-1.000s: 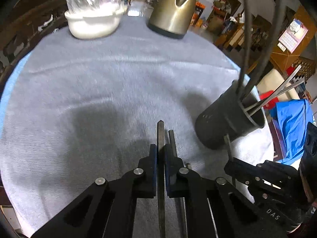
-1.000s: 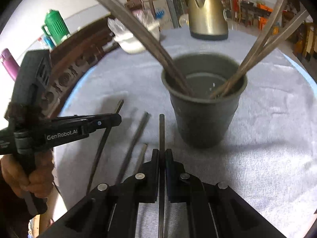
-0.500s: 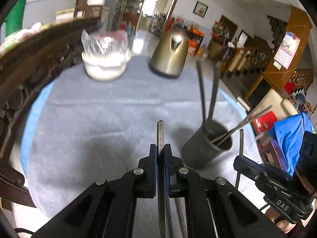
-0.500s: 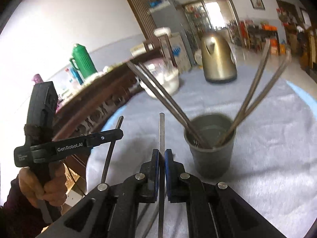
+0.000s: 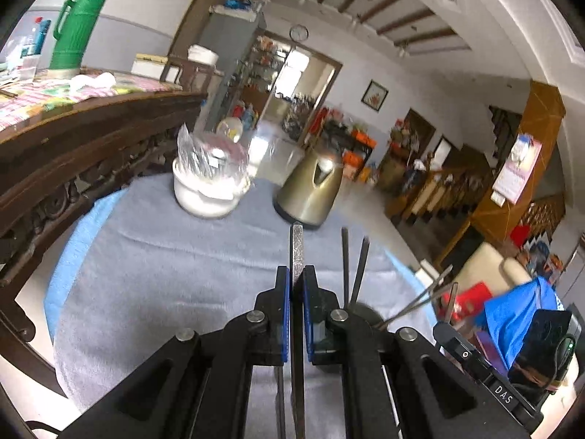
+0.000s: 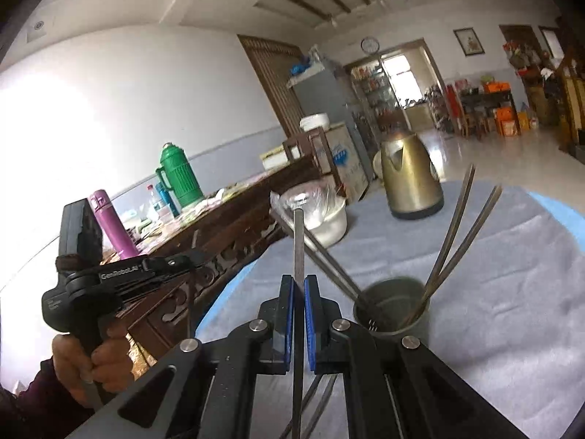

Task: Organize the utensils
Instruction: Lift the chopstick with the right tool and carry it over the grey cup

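My left gripper (image 5: 296, 285) is shut on a flat metal utensil handle (image 5: 297, 245) that points up and forward, held well above the table. My right gripper (image 6: 299, 292) is shut on another thin metal utensil (image 6: 298, 241), also raised. A dark grey cup (image 6: 393, 314) holds several metal utensils (image 6: 453, 234); it stands just right of the right gripper. In the left wrist view the cup (image 5: 362, 312) is mostly hidden behind my fingers. The left gripper also shows in the right wrist view (image 6: 190, 256), and the right one in the left wrist view (image 5: 444, 323).
A gold kettle (image 5: 310, 190) and a white bowl under plastic wrap (image 5: 206, 190) stand at the far side of the grey-clothed round table (image 5: 164, 274). A carved wooden sideboard (image 5: 73, 146) with a green thermos (image 5: 75, 29) is to the left. Loose utensils (image 6: 318, 398) lie below the right gripper.
Both grippers have lifted off the table and tilted up, each still holding its utensil. The cup now sits lower and smaller in both views.
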### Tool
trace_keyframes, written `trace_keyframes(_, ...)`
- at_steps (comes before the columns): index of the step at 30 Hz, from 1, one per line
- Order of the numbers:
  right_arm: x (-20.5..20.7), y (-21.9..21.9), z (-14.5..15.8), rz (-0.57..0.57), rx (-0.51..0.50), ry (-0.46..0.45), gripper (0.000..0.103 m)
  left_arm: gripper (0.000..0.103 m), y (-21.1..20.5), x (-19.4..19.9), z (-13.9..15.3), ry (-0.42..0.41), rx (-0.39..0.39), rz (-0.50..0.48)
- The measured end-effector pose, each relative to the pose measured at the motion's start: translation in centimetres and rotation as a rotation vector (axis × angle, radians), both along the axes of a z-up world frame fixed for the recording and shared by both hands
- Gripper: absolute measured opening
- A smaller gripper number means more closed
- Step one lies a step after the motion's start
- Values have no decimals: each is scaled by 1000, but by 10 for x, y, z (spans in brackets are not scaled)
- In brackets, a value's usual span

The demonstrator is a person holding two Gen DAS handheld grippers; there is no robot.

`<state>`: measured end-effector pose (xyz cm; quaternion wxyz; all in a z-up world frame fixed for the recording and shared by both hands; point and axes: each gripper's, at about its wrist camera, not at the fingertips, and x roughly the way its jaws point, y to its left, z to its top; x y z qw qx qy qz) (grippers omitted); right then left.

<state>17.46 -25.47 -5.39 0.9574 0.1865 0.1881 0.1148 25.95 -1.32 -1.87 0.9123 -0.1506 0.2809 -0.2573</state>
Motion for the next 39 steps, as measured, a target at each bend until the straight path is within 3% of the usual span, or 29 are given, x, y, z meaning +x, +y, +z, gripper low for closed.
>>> trace_keyframes(4,-2,-12,13,-70,3,-59,6,7,-6,-7,12,-81,11,46)
trace_keyframes(10,2,-31,37,-172,-22,-154,6,7,-19,-2,35,-184,-50,81)
trace_keyframes(22,39,-57,66,-345,-45,-296,6,7,-88,24,71,-362,-95,111)
trace_keyframes(30,59,-55,57,-422,-90,-316,6,7,-121,42,52,-397,-71,171)
trace_keyframes(39,68,-47,37,-395,-126,-266,6,7,-142,51,22,-386,20,185)
